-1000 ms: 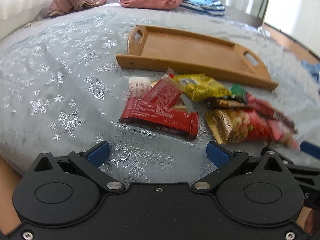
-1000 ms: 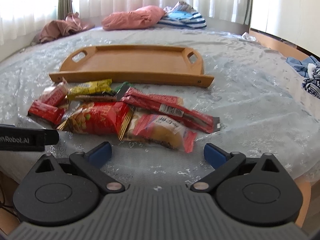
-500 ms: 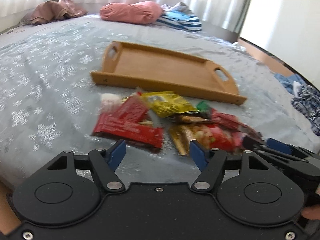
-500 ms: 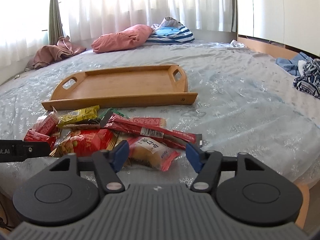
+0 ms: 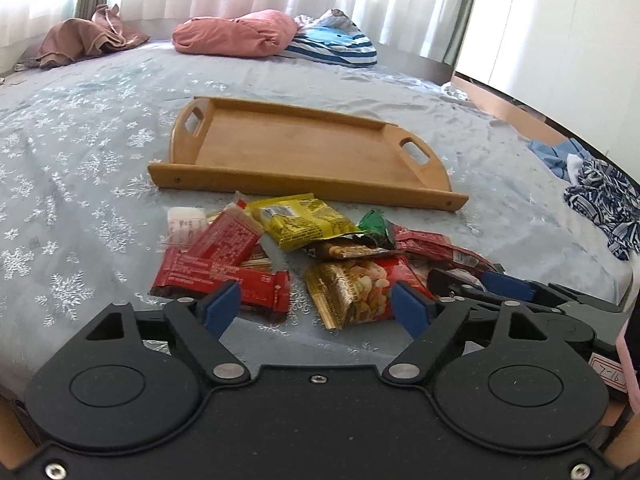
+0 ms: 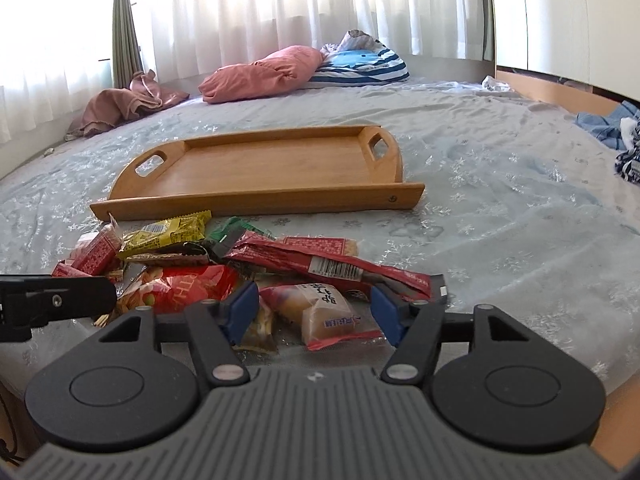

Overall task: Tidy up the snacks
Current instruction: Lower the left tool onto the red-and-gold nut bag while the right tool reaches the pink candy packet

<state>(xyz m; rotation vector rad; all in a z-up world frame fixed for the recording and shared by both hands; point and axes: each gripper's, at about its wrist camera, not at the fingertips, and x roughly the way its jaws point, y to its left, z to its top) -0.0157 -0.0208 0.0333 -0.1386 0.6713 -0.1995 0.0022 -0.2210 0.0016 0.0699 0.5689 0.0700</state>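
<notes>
An empty wooden tray (image 5: pixel 304 152) (image 6: pixel 272 168) lies on the bed behind a heap of snack packets. The heap holds a long red bar (image 5: pixel 224 276), a yellow packet (image 5: pixel 304 220) (image 6: pixel 168 232), a red peanut bag (image 5: pixel 360 284) (image 6: pixel 184 288), a long red stick packet (image 6: pixel 328 264) and a small cake packet (image 6: pixel 324 316). My left gripper (image 5: pixel 316 308) is open and empty, low at the heap's near edge between the red bar and the peanut bag. My right gripper (image 6: pixel 312 312) is open, with its fingers either side of the cake packet, not closed on it.
The heap lies on a pale blue snowflake bedspread (image 5: pixel 80 184). A pink pillow (image 6: pixel 264 76), a striped cushion (image 6: pixel 360 64) and brown clothes (image 6: pixel 124 108) lie at the far side. Blue clothes (image 5: pixel 600 188) lie at the right. The bed's near edge is just below both grippers.
Both grippers have narrowed from wide open and moved closer to the heap. The right gripper now brackets the cake packet. The snacks and tray have not moved.
</notes>
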